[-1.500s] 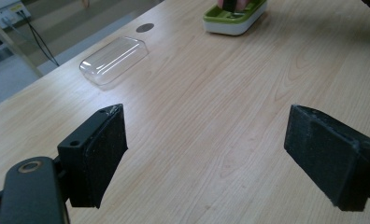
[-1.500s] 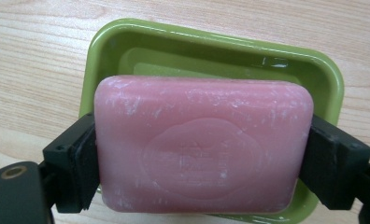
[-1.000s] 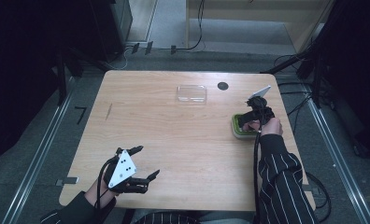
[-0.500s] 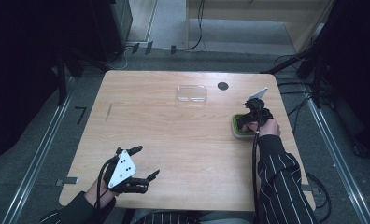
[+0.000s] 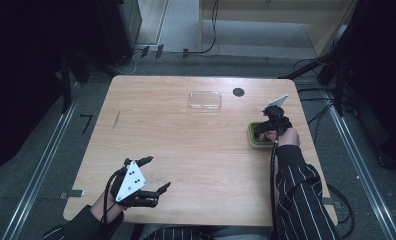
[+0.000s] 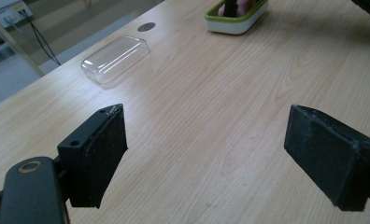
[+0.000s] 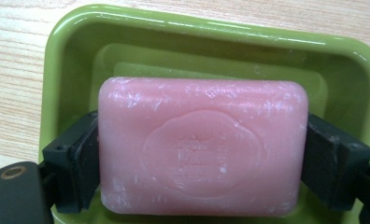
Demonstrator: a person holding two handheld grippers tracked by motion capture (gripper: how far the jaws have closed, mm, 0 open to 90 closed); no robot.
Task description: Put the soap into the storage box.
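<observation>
The pink soap bar point(image 7: 202, 145) lies in the green dish point(image 7: 71, 60) at the table's right edge, clamped end to end along its long axis by the right gripper point(image 7: 202, 158), while the left gripper point(image 6: 206, 154) hovers well apart, jaws spread and empty.

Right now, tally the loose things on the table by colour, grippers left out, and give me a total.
Pink: 1, the soap bar, clamped between the right gripper jaws.
Green: 1, the soap dish under the bar.
Clear: 1, the plastic lid lying apart at the far side of the table.
Total: 3.
</observation>
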